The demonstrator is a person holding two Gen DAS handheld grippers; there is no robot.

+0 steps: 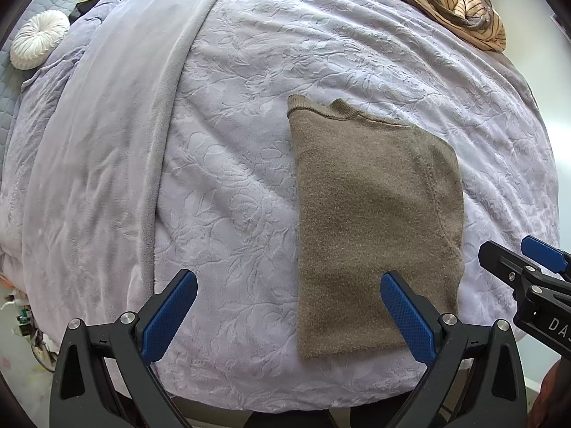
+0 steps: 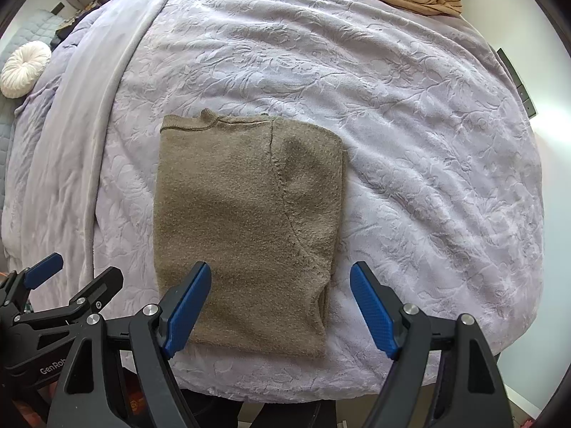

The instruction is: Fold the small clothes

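1. Sweater (image 1: pixel 374 221) of brown knit lies flat on the bed cover (image 1: pixel 249 142), folded to a tall rectangle. We see its ribbed neck edge at 12 o'clock and its lower edge near the bed's front edge at 6 o'clock.
2. Around the sweater the cover is free on all sides, with the widest free room at 3 o'clock in the right wrist view and at 9 o'clock in the left wrist view.
3. The cover is soft lilac plush with a pressed pattern of leaves and flowers. A smooth grey band (image 1: pixel 171 125) of the turned-back cover runs from 12 o'clock down to 7 o'clock.
4. The sweater is fuzzy, and a curved seam runs down its right part.
5. The left gripper (image 1: pixel 289 315) stands wide with nothing between its blue ribbed pads (image 1: pixel 167 317). Its right pad hangs over the sweater's lower part.
6. The right gripper (image 2: pixel 280 312) is also wide and holds nothing. It hangs over the sweater's lower right corner.
7. A striped beige garment (image 1: pixel 460 7) lies crumpled at 1 o'clock, and a round white pleated cushion (image 1: pixel 39 39) at 10 o'clock.
8. Only the right wrist view shows a dark strip (image 2: pixel 517 82) on the white wall at 3 o'clock. Each view shows the other gripper at its side edge.
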